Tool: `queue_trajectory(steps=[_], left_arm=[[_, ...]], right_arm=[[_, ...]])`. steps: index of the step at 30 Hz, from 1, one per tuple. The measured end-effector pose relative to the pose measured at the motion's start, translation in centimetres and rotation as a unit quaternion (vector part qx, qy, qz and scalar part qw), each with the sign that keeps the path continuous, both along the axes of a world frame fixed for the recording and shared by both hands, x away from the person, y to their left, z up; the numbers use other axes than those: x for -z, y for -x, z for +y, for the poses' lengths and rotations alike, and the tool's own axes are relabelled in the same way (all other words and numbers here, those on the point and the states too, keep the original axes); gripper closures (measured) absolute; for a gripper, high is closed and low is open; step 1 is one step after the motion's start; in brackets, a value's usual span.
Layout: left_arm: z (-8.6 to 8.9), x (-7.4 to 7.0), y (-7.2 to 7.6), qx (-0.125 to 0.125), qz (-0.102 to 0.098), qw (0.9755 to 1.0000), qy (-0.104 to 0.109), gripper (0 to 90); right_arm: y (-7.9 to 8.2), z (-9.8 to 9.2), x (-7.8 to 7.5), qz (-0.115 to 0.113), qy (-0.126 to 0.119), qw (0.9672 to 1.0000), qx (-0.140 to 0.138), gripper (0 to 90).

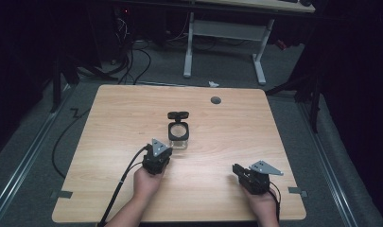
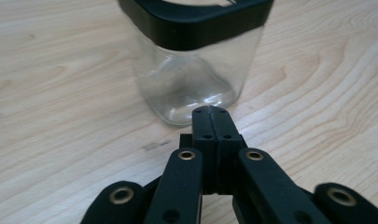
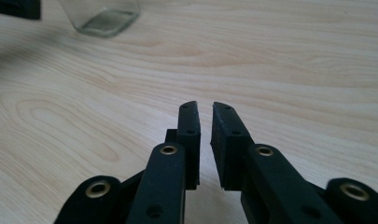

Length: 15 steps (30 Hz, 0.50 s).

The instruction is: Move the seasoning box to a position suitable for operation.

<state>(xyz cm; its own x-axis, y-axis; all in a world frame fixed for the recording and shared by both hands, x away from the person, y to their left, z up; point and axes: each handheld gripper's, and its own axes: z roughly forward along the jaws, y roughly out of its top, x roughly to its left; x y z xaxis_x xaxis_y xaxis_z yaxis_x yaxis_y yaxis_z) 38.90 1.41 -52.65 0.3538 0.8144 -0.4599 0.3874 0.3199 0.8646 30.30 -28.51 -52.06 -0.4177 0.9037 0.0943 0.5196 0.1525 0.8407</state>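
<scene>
A: Where did the glass jar (image 1: 179, 135) sit?
B: Near the middle of the high view, upright on the wooden surface (image 1: 108, 142), its black collar open and the hinged lid (image 1: 178, 115) tipped back above it.
A: And the left gripper (image 2: 209, 111)?
B: Its jaws were pressed together on nothing, tips just short of the jar's base.
A: The right gripper (image 3: 205, 108)?
B: At the lower right of the high view, well apart from the jar, jaws parted by a narrow gap.
</scene>
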Motion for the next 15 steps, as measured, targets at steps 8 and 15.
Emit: queue_trajectory(steps=[8,15], left_arm=[[-1.2,0.3,-0.6,0.01,-0.007,0.9999,0.011,90.0],[-1.1,0.4,-1.1,0.005,-0.005,0.9998,0.016,90.0]], right_arm=[[-1.9,2.7,-1.0,-0.025,-0.016,0.9994,-0.02,90.0],[-6.1,6.8,-3.5,-0.058,-0.015,0.9975,-0.036,90.0]])
